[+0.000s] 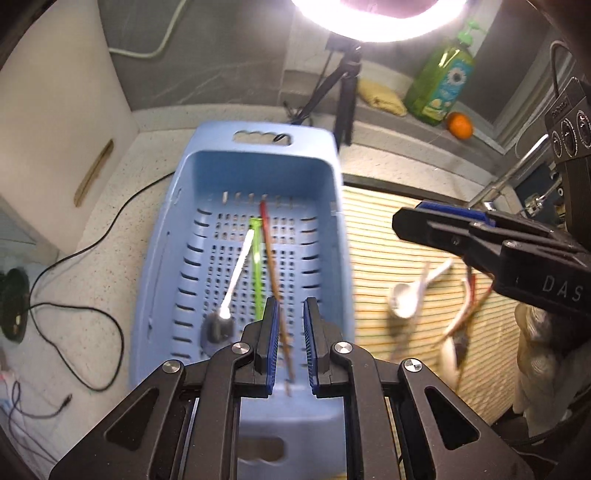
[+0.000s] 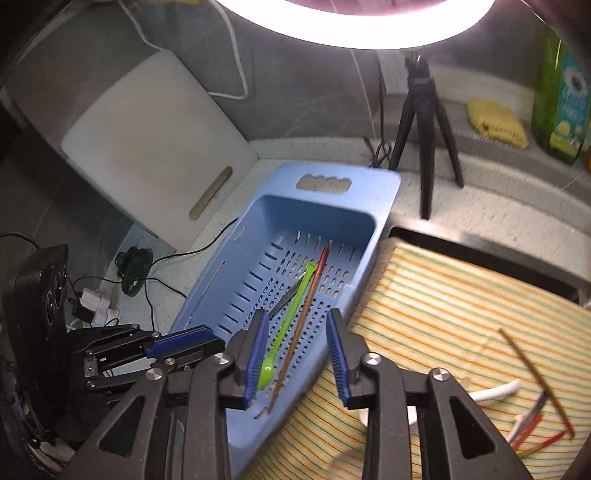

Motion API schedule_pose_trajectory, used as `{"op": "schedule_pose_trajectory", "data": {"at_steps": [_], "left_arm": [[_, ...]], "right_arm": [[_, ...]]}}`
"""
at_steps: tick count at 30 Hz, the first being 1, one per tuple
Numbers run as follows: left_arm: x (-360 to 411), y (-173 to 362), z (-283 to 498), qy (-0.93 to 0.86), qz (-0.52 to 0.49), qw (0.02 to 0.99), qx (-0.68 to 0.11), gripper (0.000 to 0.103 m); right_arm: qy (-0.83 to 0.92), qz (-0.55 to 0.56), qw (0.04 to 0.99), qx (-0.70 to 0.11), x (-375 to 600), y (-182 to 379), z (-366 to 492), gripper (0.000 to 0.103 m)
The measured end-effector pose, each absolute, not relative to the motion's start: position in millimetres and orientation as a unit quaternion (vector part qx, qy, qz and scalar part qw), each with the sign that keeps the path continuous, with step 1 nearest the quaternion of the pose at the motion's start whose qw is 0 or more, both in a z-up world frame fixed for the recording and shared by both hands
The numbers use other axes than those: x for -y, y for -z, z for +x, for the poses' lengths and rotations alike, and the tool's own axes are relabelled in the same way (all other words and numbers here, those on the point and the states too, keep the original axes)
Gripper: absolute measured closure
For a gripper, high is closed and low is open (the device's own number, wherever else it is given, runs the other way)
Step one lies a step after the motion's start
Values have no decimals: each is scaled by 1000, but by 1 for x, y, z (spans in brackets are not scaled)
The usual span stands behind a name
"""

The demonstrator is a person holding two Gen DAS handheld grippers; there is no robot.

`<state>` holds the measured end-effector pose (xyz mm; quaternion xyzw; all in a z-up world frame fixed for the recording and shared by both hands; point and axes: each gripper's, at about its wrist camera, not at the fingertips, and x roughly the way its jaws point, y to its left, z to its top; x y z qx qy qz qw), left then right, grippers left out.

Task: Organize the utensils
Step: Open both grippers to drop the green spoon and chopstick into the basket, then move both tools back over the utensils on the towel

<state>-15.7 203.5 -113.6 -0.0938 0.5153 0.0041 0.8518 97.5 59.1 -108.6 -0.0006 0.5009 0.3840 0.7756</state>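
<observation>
Item one: a blue perforated basket (image 1: 184, 236), centre of the left wrist frame, resting on a speckled counter (image 1: 88, 280). Inside it we count a green spoon (image 2: 291, 325), a red-tipped brown chopstick (image 1: 275, 280) and a dark utensil with a bright glare on its handle (image 1: 236, 273), all lying lengthwise on the slotted floor.

Item two: a striped yellow mat (image 2: 461, 310), lower right of the right wrist frame, touching the basket's side. On it we list a white spoon (image 1: 410, 295), another chopstick (image 2: 535, 380) and several red and white pieces, blurred, at the far lower right.

Item three: left gripper (image 1: 290, 332), bottom centre, jaws parted narrowly above the chopstick in the basket, gripping nothing.

Item four: right gripper (image 2: 297, 354), bottom centre of its own frame, jaws spread wide, empty, over the basket's near edge.

Background: ring light (image 1: 376, 18), tripod (image 2: 424, 122), green soap bottle (image 1: 441, 85), orange (image 1: 460, 125), white cutting board (image 2: 147, 144).
</observation>
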Motion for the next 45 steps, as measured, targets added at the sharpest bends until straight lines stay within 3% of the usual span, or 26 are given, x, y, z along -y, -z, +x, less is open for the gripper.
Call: {"op": "schedule_pose_trajectory", "data": {"at_steps": [7, 10, 14, 19, 25, 39, 45], "left_arm": [[-166, 98, -35, -1, -108, 860, -498, 90], [-150, 98, -42, 0, -112, 862, -494, 74], [-129, 103, -51, 4, -108, 862, -495, 73], [-106, 114, -65, 11, -104, 858, -503, 73], [-82, 135, -72, 27, -103, 849, -518, 73], [-65, 167, -50, 19, -44, 838, -543, 73], [-53, 168, -50, 50, -55, 834, -547, 73]], "right_arm": [[-394, -30, 804, -445, -15, 77, 79, 51], [-398, -41, 809, -431, 2, 71, 73, 47], [-412, -11, 807, -424, 32, 72, 73, 34], [-420, 43, 795, -435, 80, 82, 89, 34], [-381, 29, 798, -466, 124, 104, 109, 34], [-379, 110, 711, -581, 152, 158, 129, 35], [-389, 106, 688, -603, 145, 171, 126, 53]]}}
